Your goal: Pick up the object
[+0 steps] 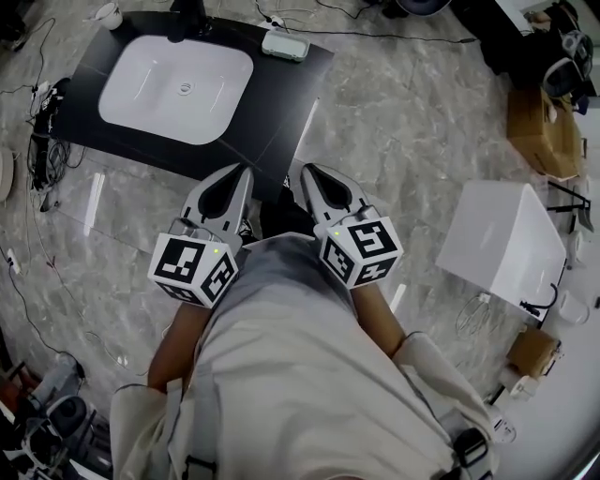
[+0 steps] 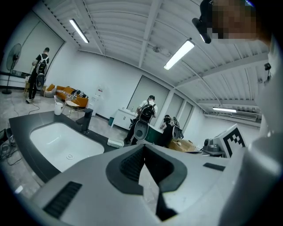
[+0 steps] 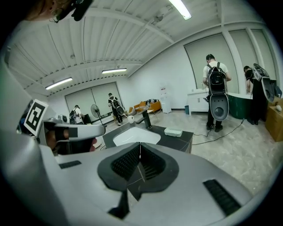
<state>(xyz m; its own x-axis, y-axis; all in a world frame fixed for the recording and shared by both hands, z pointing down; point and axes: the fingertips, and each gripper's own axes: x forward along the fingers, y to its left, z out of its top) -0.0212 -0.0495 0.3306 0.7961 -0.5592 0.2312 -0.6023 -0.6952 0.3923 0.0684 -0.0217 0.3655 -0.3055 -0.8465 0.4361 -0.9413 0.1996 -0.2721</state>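
Note:
A small pale rectangular dish [image 1: 284,44] lies on the far right edge of a black counter [image 1: 281,103], beside a white sink basin [image 1: 176,89]. The dish also shows in the left gripper view [image 2: 116,143] and the right gripper view [image 3: 173,131]. Both grippers are held close to the person's body, side by side over the floor, short of the counter's near corner. My left gripper [image 1: 246,171] [image 2: 144,146] has its jaws together with nothing between them. My right gripper [image 1: 305,169] [image 3: 140,144] is likewise shut and empty.
A black faucet [image 1: 185,19] and a white cup [image 1: 110,14] stand at the counter's far edge. A white box [image 1: 502,239] and a cardboard box [image 1: 539,131] sit on the floor to the right, with cables [image 1: 42,141] at the left. People [image 3: 216,88] stand in the background.

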